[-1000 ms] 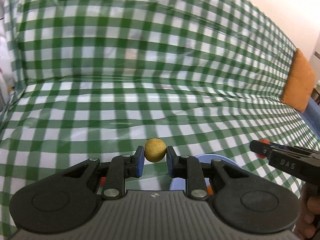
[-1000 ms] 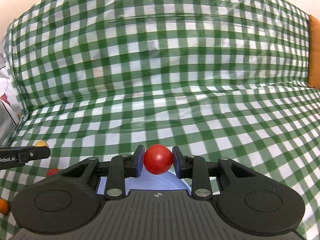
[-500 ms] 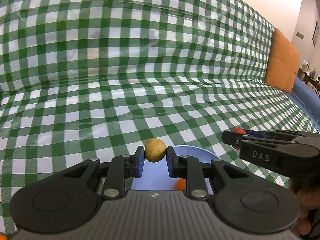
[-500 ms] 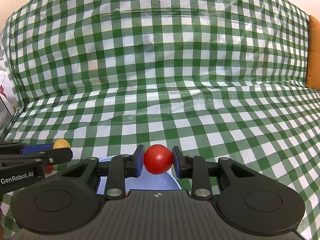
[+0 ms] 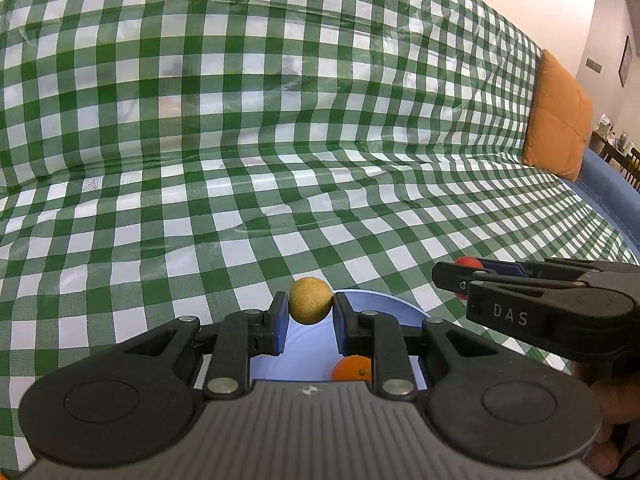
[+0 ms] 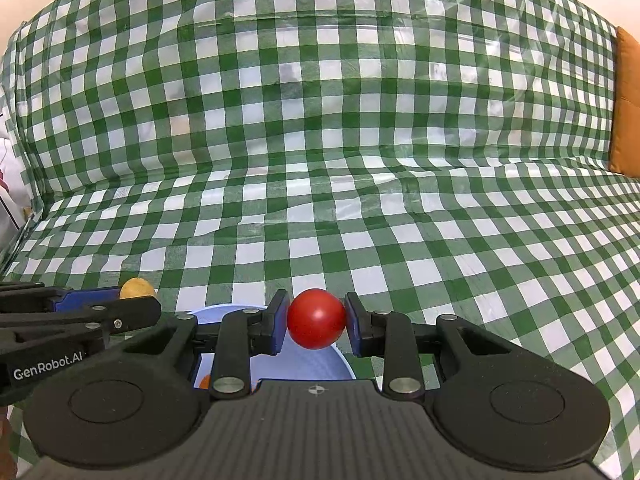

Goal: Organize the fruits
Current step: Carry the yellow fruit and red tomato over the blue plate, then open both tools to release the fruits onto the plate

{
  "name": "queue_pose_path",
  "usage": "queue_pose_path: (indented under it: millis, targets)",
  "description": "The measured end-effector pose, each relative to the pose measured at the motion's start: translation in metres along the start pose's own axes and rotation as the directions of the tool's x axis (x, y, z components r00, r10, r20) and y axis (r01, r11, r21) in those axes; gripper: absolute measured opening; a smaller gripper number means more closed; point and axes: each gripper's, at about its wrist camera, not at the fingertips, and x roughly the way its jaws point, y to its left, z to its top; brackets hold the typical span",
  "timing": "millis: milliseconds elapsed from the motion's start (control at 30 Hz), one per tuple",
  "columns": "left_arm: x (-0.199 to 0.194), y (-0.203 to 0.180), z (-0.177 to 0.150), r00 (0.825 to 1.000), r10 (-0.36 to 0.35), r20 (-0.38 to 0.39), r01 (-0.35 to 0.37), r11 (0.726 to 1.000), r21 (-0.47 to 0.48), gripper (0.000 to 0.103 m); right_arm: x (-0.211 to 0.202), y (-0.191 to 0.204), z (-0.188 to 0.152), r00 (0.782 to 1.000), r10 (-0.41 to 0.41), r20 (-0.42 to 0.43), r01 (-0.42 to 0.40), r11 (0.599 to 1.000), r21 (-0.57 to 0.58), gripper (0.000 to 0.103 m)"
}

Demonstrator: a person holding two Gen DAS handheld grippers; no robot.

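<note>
The green-and-white checked plastic cloth (image 5: 280,152) covered the whole couch, with an orange square cushion (image 5: 558,116) way off at the far right end from the bowl. The round pale-blue plastic bowl (image 5: 384,304) sat right under both tools, so I'll use it as the landmark.

The left gripper (image 5: 310,322) was clamped on a small tan, rough-skinned round fruit (image 5: 311,306), held above the bowl's far rim. The right gripper (image 6: 316,326) was squeezed onto a glossy red ball-shaped fruit (image 6: 317,318), also over the bowl, a bit right of the tan one.

My take: this was the drop-off step. I'd lower each one close to the bowl floor before letting the fingers part, one at a time, since round fruit bounces and rolls out easily.

Inside the bowl I could see one small orange citrus (image 5: 352,368) near the right side. Anything else in there was hidden by the grippers.
</note>
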Motion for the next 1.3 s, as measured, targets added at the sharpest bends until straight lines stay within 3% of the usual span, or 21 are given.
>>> queue_pose_path:
  millis: [700,800,1067,1167,1300]
  targets:
    - [-0.003,0.0,0.001,1.0,-0.007,-0.003,0.007,1.0,-0.009,0.026,0.004,0.006,-0.004,1.0,0.002,-0.016,-0.002,1.0,-0.008,0.032]
    - [-0.004,-0.002,0.002,1.0,-0.023,-0.005,0.023,1.0,-0.011,0.026,0.007,0.008,-0.004,1.0,-0.017,-0.021,0.016,1.0,-0.018,0.042]
    - [-0.005,0.0,0.001,1.0,-0.019,-0.013,0.019,1.0,-0.013,0.026,0.011,0.01,0.0,1.0,-0.023,-0.013,0.022,1.0,-0.005,0.044]
    - [-0.008,0.005,0.001,1.0,0.0,-0.021,-0.001,1.0,-0.023,0.026,0.012,0.013,0.004,1.0,-0.017,-0.01,0.017,1.0,-0.004,0.044]
    - [-0.01,0.021,0.001,0.995,0.074,-0.063,-0.078,0.995,-0.065,0.021,0.009,0.02,0.007,1.0,-0.005,0.003,0.005,1.0,-0.007,0.044]
